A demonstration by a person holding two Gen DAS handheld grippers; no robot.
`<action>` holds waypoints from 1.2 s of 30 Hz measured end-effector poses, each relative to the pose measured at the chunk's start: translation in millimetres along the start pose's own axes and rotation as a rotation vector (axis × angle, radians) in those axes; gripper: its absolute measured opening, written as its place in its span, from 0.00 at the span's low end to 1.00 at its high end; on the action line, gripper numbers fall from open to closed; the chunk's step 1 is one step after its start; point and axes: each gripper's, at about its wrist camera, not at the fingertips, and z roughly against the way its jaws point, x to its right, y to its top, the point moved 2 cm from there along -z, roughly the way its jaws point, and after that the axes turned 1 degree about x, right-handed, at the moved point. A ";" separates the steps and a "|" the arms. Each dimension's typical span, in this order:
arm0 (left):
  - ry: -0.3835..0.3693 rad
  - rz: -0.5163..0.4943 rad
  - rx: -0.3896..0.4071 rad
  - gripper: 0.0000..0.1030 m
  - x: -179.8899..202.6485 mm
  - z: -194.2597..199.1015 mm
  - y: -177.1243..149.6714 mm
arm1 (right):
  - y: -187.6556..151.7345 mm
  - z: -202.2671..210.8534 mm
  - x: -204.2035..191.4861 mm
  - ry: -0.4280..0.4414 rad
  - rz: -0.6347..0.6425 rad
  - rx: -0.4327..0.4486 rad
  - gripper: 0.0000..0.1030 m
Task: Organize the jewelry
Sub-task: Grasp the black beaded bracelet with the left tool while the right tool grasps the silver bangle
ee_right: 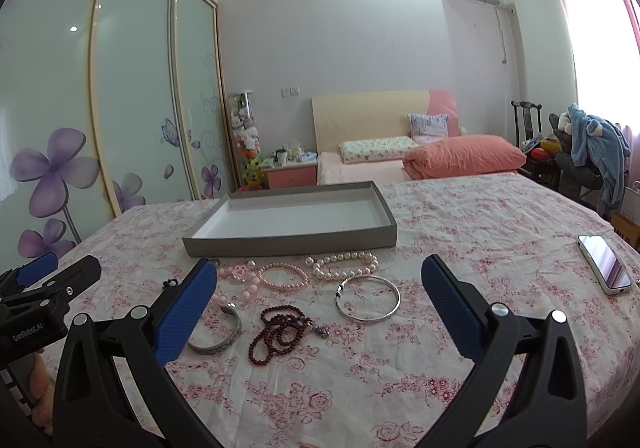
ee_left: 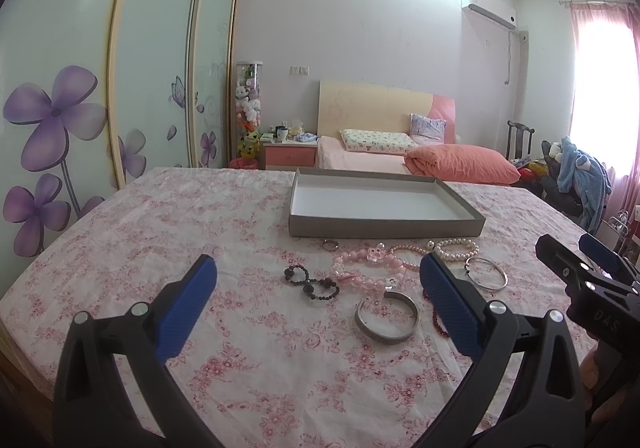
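Observation:
Jewelry lies on a floral cloth before an empty grey tray point(ee_left: 384, 227) point(ee_right: 288, 238). A black bead bracelet point(ee_left: 310, 284), a silver ring point(ee_left: 330, 244), a pink bead bracelet point(ee_left: 362, 275), a wide silver cuff point(ee_left: 387, 316) point(ee_right: 218, 344), a white pearl bracelet point(ee_left: 456, 249) point(ee_right: 344, 265), a thin silver bangle point(ee_left: 486, 274) point(ee_right: 367, 298), a small pink pearl bracelet point(ee_right: 283, 277) and a dark red bead string point(ee_right: 280, 332) show. My left gripper point(ee_left: 318, 268) is open above the black beads. My right gripper point(ee_right: 319, 268) is open above the bangle and red beads.
A phone point(ee_right: 605, 264) lies on the cloth at the right. A bed with pillows point(ee_left: 400, 155) stands behind the tray. Wardrobe doors point(ee_left: 120, 87) line the left. A chair with clothes point(ee_right: 592, 155) stands at the far right.

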 end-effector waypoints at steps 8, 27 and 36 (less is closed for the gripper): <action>-0.009 -0.002 -0.118 0.96 1.2 -33.5 -6.3 | -0.8 -43.1 26.1 -0.030 -0.044 -0.183 0.98; -0.013 0.002 -0.289 0.96 -14.1 -87.2 -9.0 | -27.3 -137.7 36.9 -0.107 0.048 -0.587 0.85; 0.003 -0.077 -0.357 0.95 -23.9 -117.2 0.3 | -20.5 -145.8 34.0 -0.103 0.050 -0.579 0.71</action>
